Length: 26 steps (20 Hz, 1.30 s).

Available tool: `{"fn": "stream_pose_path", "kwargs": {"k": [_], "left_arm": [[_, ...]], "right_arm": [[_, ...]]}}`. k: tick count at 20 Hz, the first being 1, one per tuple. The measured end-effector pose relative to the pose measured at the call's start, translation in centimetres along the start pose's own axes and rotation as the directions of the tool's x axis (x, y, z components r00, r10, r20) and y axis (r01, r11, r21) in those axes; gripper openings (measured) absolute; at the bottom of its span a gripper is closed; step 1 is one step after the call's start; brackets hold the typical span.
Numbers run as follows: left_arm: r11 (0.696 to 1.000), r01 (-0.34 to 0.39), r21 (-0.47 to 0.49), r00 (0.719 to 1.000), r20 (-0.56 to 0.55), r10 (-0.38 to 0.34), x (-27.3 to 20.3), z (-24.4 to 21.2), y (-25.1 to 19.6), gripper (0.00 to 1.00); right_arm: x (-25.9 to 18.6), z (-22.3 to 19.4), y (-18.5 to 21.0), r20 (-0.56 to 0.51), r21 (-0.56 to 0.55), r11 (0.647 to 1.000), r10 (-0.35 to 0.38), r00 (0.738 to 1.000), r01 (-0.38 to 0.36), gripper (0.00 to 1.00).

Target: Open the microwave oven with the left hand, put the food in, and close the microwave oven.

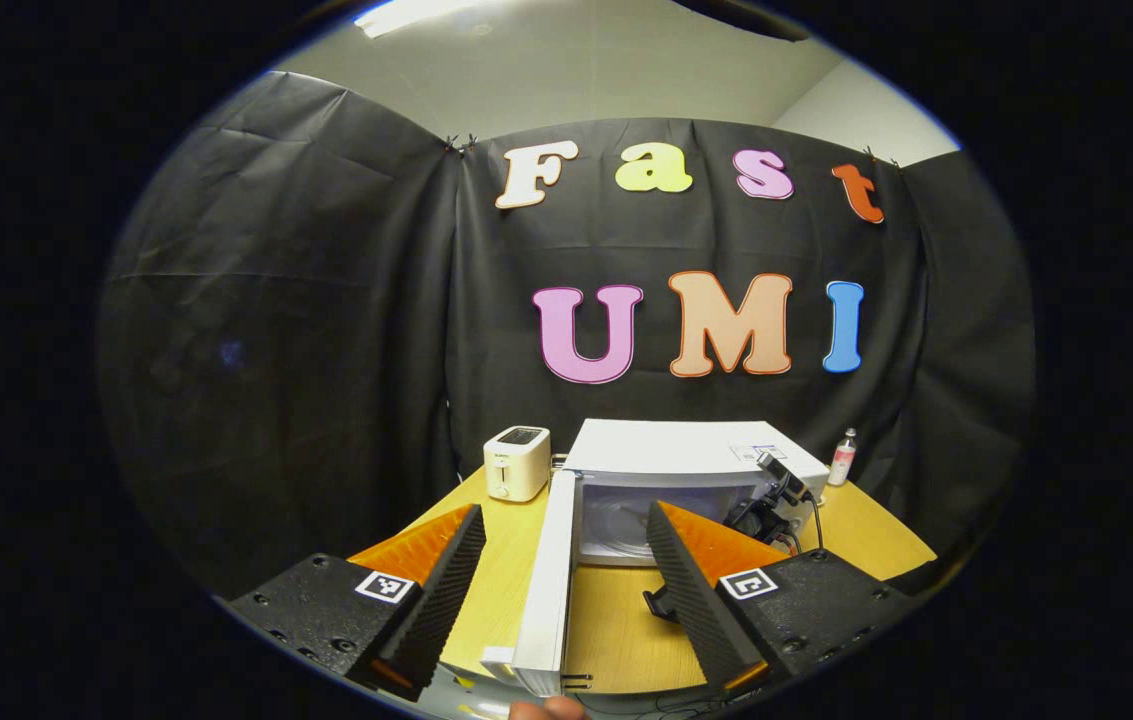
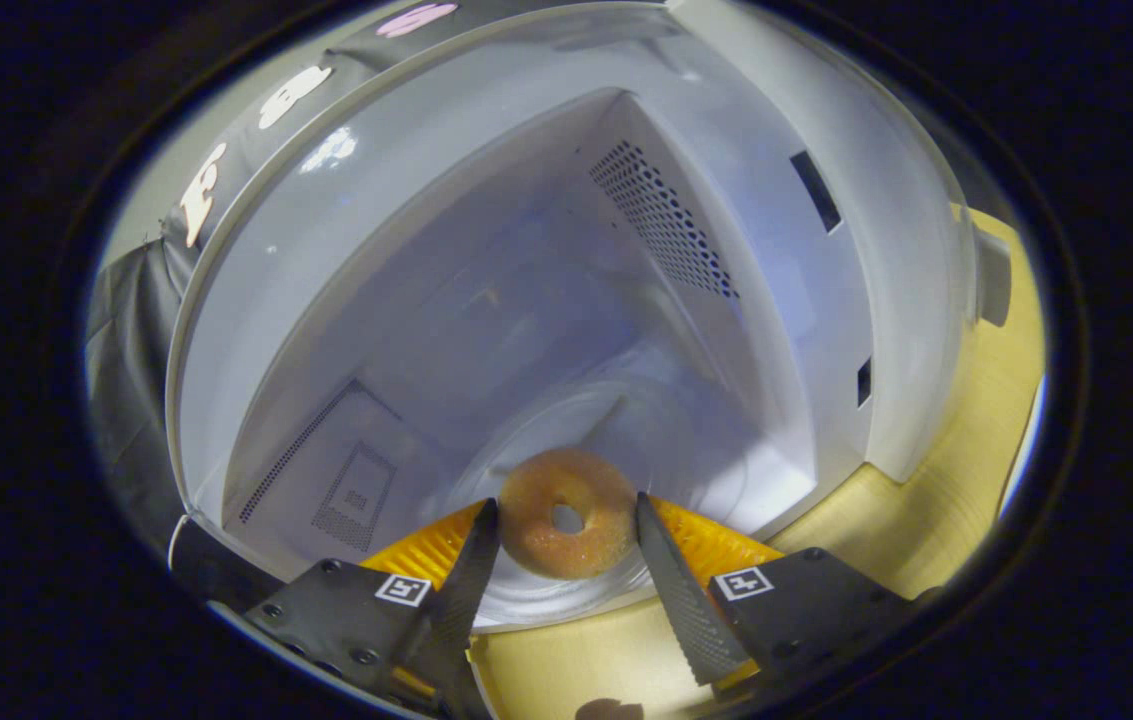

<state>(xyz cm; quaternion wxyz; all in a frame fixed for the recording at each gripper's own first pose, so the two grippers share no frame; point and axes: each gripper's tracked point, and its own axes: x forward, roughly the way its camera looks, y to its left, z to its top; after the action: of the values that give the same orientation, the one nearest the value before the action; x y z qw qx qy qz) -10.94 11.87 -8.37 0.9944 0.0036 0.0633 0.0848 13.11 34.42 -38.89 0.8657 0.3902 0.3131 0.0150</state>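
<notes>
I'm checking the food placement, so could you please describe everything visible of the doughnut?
The doughnut is a golden-brown ring with a sugary-looking crust and a small centre hole. It lies flat on the glass turntable inside the open microwave oven, between the right gripper fingers, which flank it closely; contact is unclear.

Mock kitchen booth: black cloth wall (image 1: 326,300), wooden table (image 1: 616,620), microwave (image 1: 696,450), toaster (image 1: 517,462).

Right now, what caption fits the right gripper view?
Right gripper holds a doughnut over the glass turntable inside the open microwave oven.
</notes>
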Motion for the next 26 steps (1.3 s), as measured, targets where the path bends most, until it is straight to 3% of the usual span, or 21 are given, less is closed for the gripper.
{"fn": "stream_pose_path", "kwargs": {"k": [2, 3, 7, 13, 15, 18, 19, 21, 22, 23, 24, 25, 26], "left_arm": [[1.0, -0.003, 0.014, 1.0, 0.002, 0.003, -0.2, 0.0, 0.2, 0.95], [1.0, -0.003, 0.017, 1.0, 0.004, 0.003, -0.3, 0.1, 0.2, 0.95], [0.999, -0.004, 0.049, 1.0, 0.021, 0.003, -0.7, 0.9, 0.1, 0.95], [0.994, -0.015, 0.106, 0.998, 0.055, 0.009, -1.4, 1.7, 1.1, 0.95], [0.992, -0.03, 0.119, 0.998, 0.063, 0.023, -1.6, 1.7, 2.1, 1.0], [0.99, -0.056, 0.126, 0.996, 0.074, 0.047, -2.4, 1.7, 3.5, 0.97], [0.99, -0.063, 0.129, 0.996, 0.073, 0.053, -2.6, 1.6, 4.0, 0.97], [0.986, -0.087, 0.142, 0.995, 0.067, 0.079, -3.1, 0.9, 5.4, 0.97], [0.985, -0.1, 0.142, 0.994, 0.067, 0.091, -3.2, 0.7, 6.2, 1.0], [0.985, -0.11, 0.136, 0.993, 0.066, 0.102, -3.3, 0.5, 6.9, 0.97], [0.985, -0.12, 0.127, 0.992, 0.06, 0.114, -3.4, 0.0, 7.5, 1.0], [0.984, -0.131, 0.12, 0.991, 0.051, 0.126, -3.4, -0.5, 8.2, 0.96], [0.984, -0.139, 0.112, 0.99, 0.044, 0.135, -3.4, -1.0, 8.8, 1.0]], "right_arm": [[-0.2, 0.2, 0.3, 0.002, -0.012, 1.0, 0.01, 1.0, -0.01, 0.82], [-0.3, 0.3, 0.3, 0.004, -0.018, 1.0, 0.015, 1.0, -0.015, 0.88], [-1.3, 0.8, 0.3, 0.007, -0.062, 0.997, 0.036, 0.999, -0.035, 0.88], [-5.1, 3.2, 1.6, 0.02, -0.182, 0.973, 0.145, 0.989, -0.139, 0.88], [-7.8, 3.8, 1.5, 0.021, -0.271, 0.946, 0.193, 0.981, -0.18, 0.88], [-11.7, 6.1, 1.4, 0.03, -0.408, 0.883, 0.265, 0.964, -0.231, 0.88], [-13.0, 7.6, 1.5, 0.045, -0.452, 0.86, 0.288, 0.957, -0.237, 0.82], [-15.9, 11.2, 2.1, 0.097, -0.533, 0.812, 0.338, 0.936, -0.237, 0.82], [-17.3, 13.1, 2.4, 0.125, -0.566, 0.791, 0.36, 0.924, -0.232, 0.88], [-18.5, 14.9, 2.7, 0.149, -0.591, 0.774, 0.38, 0.913, -0.226, 0.88], [-20.1, 16.6, 3.0, 0.173, -0.609, 0.763, 0.394, 0.903, -0.217, 0.82], [-21.3, 18.2, 3.2, 0.195, -0.621, 0.755, 0.408, 0.892, -0.209, 0.82], [-22.6, 19.4, 3.3, 0.214, -0.626, 0.753, 0.417, 0.884, -0.204, 0.82]]}}
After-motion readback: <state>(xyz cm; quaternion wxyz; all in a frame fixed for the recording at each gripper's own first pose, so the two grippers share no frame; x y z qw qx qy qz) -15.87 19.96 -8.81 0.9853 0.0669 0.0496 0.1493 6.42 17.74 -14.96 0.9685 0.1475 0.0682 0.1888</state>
